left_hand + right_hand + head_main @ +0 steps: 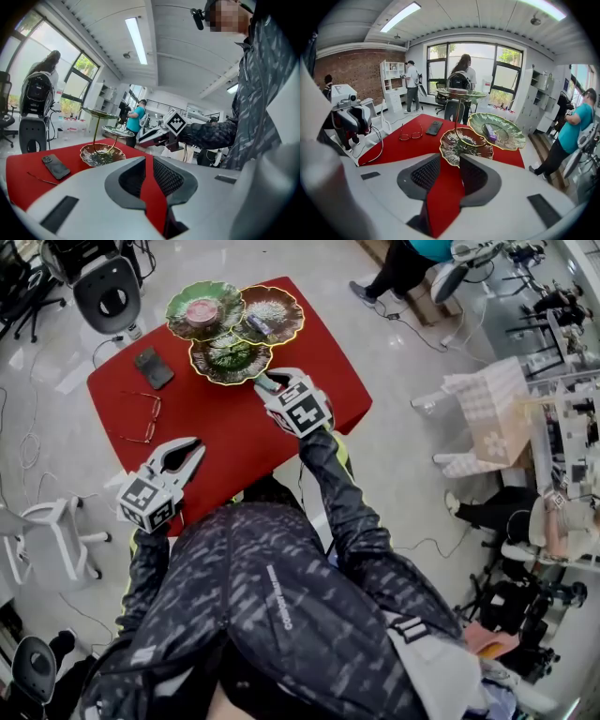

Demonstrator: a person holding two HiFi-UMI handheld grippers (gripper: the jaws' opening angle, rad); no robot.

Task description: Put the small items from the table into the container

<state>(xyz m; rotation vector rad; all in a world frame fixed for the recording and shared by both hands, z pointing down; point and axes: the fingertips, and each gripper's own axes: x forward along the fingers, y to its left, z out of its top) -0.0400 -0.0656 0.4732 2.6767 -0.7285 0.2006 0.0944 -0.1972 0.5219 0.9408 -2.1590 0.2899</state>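
Note:
A three-tier stand of leaf-shaped dishes [231, 358] stands at the far end of the red table [225, 437]. One upper dish holds a small purple item [490, 132], seen as a dark item [260, 325] in the head view. The other holds a pink round thing [202, 310]. A dark phone [153, 367] and a pair of glasses [141, 418] lie on the cloth to the left. My right gripper [268, 382] hangs at the lowest dish's near rim, open with nothing between its jaws [451, 159]. My left gripper [195, 450] hovers over the table's near left part, jaws together and empty [146, 158].
An office chair [108, 292] stands beyond the table's far left corner. Cables run across the pale floor around it. A person in a teal top [408, 263] stands past the far right, and white furniture [487, 413] sits to the right.

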